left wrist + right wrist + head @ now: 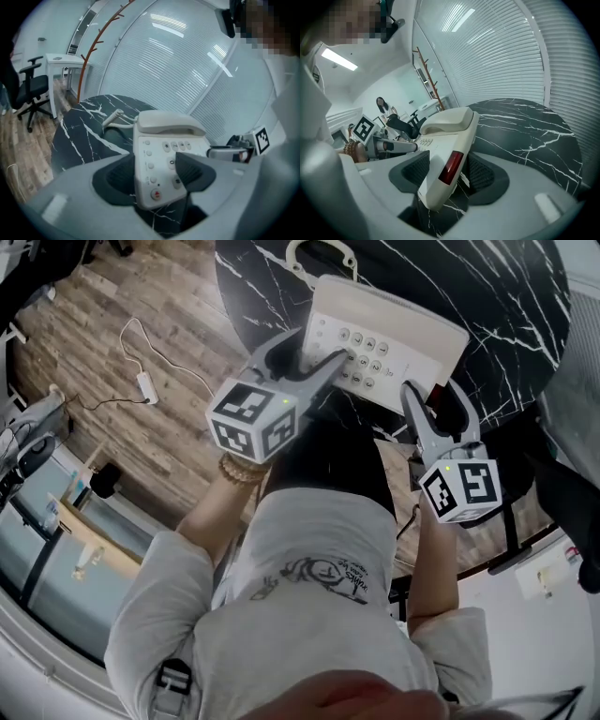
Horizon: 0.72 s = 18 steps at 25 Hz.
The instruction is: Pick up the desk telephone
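Observation:
A white desk telephone [384, 329] hangs tilted above the black marble table [497, 296], gripped from both sides. My left gripper [323, 367] is shut on its near left corner, one finger lying across the keypad. In the left gripper view the keypad [161, 154] sits between the dark pads, with the handset [168, 123] on its cradle behind. My right gripper [427, 399] is shut on the phone's right edge. The right gripper view shows that side wall [440, 140] and a red strip clamped between the pads. A coiled cord [112, 119] trails back to the table.
A white cable with an adapter [145, 385] lies on the wooden floor left of the table. An office chair [33, 91], a white desk [63, 61] and a coat stand [93, 47] are at the far left. Blinds cover the glass wall behind.

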{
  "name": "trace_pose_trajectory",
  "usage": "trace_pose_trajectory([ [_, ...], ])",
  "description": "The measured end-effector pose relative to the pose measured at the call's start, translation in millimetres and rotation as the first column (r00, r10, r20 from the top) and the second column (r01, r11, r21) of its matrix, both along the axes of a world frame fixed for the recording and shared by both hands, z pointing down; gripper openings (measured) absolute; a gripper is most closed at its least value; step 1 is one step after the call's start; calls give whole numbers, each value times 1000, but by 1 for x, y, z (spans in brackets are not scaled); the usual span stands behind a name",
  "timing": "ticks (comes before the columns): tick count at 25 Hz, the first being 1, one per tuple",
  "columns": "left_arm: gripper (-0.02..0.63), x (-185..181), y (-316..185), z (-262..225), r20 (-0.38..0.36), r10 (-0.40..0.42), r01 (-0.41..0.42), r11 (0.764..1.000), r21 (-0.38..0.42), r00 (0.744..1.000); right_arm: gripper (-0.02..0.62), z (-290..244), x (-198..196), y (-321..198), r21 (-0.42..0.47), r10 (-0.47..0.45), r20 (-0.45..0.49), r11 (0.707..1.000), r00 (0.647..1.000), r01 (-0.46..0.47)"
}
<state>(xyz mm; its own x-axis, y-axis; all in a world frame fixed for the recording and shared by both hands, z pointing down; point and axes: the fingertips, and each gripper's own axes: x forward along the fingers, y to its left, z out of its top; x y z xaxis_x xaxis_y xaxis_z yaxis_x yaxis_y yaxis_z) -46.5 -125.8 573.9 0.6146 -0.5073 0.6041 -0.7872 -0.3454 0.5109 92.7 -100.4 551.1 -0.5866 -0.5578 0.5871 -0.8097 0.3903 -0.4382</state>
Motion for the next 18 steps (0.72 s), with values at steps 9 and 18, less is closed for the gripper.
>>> trace_pose_trajectory([
  [9, 275, 3, -6, -53, 2, -14, 14, 999, 44, 1000, 252, -51, 3, -7, 37, 5, 4, 999, 1000, -5],
  [18, 275, 3, -9, -112, 0, -34, 34, 995, 96, 999, 253, -109, 4, -12, 95, 10, 12, 995, 1000, -11],
])
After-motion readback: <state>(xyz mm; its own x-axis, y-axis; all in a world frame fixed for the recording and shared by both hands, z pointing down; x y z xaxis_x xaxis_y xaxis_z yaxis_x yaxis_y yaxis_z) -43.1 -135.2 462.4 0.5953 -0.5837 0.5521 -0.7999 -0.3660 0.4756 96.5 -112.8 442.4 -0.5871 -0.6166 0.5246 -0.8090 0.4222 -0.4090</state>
